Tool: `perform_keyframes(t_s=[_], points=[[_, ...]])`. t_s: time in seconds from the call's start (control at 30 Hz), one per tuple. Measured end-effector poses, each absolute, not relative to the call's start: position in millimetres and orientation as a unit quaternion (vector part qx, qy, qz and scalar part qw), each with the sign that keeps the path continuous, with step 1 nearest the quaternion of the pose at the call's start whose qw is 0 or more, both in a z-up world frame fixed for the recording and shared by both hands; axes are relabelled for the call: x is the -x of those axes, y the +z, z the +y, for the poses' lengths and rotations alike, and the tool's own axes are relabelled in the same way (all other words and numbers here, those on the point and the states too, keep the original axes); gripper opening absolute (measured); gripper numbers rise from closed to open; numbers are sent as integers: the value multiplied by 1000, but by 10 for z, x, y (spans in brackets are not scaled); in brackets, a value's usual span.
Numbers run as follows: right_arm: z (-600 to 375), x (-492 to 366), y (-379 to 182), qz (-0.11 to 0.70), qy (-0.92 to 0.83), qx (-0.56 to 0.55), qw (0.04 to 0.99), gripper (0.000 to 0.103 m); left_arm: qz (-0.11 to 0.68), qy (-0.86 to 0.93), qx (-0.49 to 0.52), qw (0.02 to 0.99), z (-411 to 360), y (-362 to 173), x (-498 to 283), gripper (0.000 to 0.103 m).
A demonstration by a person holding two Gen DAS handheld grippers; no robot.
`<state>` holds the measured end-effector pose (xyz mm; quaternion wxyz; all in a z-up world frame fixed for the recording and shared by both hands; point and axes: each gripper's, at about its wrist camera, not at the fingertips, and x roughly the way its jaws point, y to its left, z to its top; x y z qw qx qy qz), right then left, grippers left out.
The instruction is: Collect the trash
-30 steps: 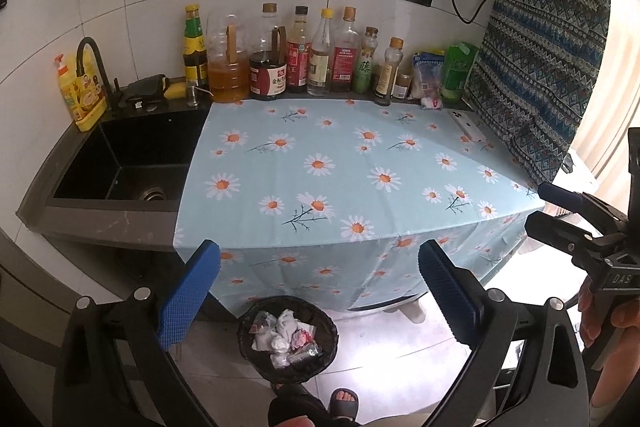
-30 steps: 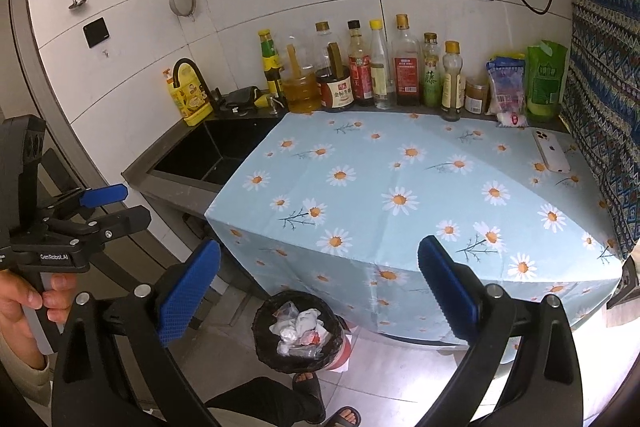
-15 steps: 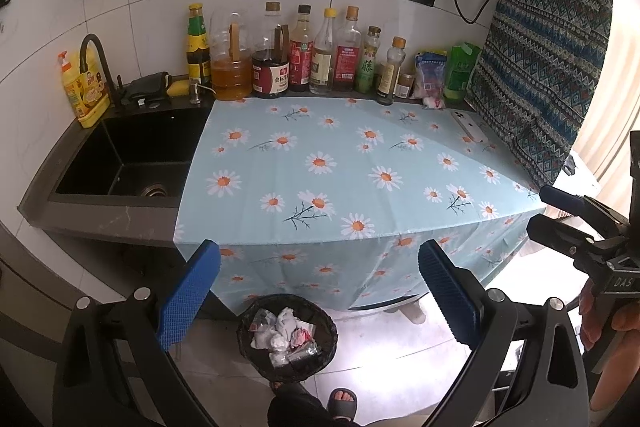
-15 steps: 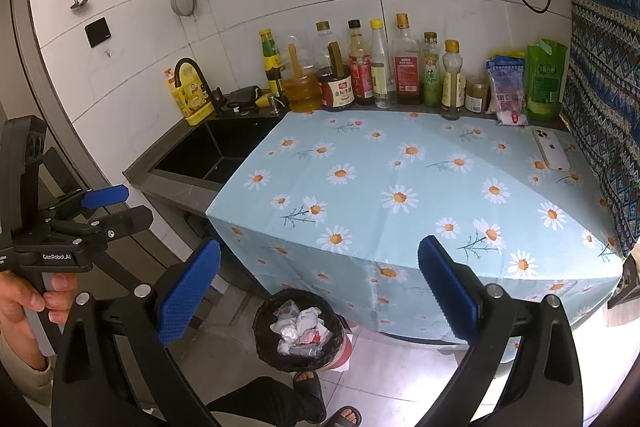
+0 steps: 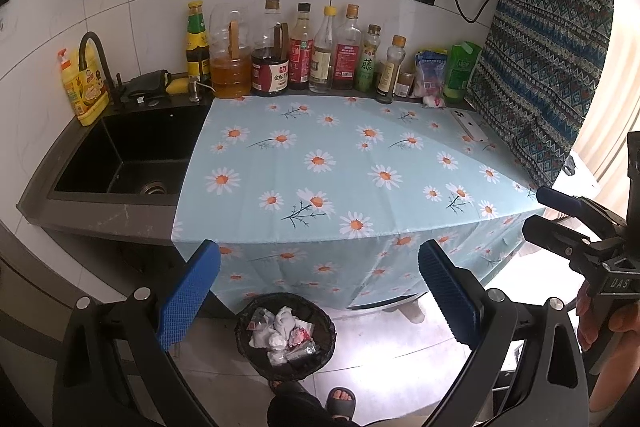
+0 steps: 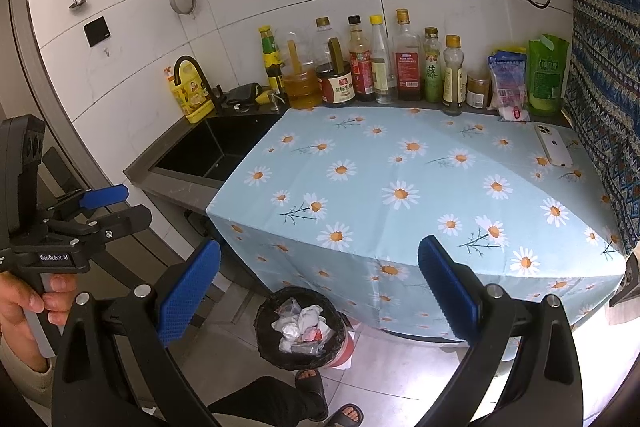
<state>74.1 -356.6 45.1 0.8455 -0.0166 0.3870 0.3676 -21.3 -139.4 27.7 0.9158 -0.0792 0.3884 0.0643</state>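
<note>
A black trash bin [image 5: 285,335] stands on the floor below the counter's front edge, holding crumpled white paper and wrappers [image 5: 280,331]; it also shows in the right wrist view [image 6: 301,329]. My left gripper [image 5: 318,291] is open and empty, held above the bin. My right gripper [image 6: 318,291] is open and empty, also back from the counter. The right gripper shows at the right edge of the left wrist view [image 5: 560,223]; the left gripper shows at the left of the right wrist view [image 6: 116,207]. No loose trash shows on the daisy tablecloth [image 5: 340,163].
A row of sauce and oil bottles [image 5: 300,55] lines the back wall, with food packets [image 5: 430,77] at the right. A white phone [image 5: 470,125] lies near a patterned cloth [image 5: 548,67]. A black sink [image 5: 132,155] is left. My sandalled foot [image 5: 340,399] is by the bin.
Both views have shifted very slightly; the left gripper has risen a little. Both grippers stay open and empty. The bin and counter items have not moved.
</note>
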Motion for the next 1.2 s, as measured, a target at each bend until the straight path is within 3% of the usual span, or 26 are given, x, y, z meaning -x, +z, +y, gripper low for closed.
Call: perform_keyframes(t_s=[1.2], points=[[-3637, -844, 385, 391, 369, 14, 843, 98, 390, 63, 78, 915, -1466, 263, 101, 96]])
